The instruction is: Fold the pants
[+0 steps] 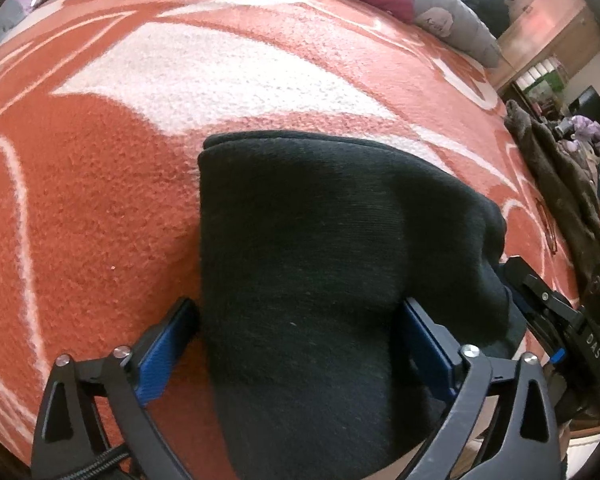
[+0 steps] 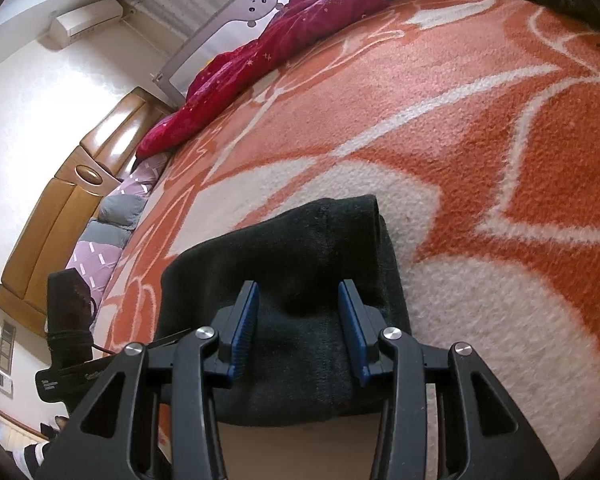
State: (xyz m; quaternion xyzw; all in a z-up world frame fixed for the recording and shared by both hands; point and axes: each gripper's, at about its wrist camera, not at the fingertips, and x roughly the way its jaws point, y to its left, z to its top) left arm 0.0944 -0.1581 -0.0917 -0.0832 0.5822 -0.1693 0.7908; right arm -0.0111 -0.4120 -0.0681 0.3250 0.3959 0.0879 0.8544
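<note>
While the folded black pants [image 1: 331, 280] lie as a compact bundle on the orange-and-white blanket [image 1: 100, 200] that covers the bed, both tools are angled down over them. In the left wrist view, the left tool [image 1: 300, 344] tilts steeply downward with its blue pads [image 1: 160, 352] spread as wide as they go; the bundle fills the gap between them, and the pads sit at its two sides at 8 and 4 o'clock without visibly pinching the cloth. The right tool's black frame [image 1: 547, 308] enters that view at 3 o'clock, beside the bundle's edge. In the right wrist view, the right tool [image 2: 298, 320] slopes down more gently, its pads partly apart and resting over the near part of the pants [image 2: 292, 272]; no fold is caught between them. The bundle's folded end points toward 12 o'clock. A crimson quilt [image 2: 260, 64] lies along the far edge of the bed, at 11 o'clock, and a wooden headboard [image 2: 60, 184] stands at 9 o'clock.
</note>
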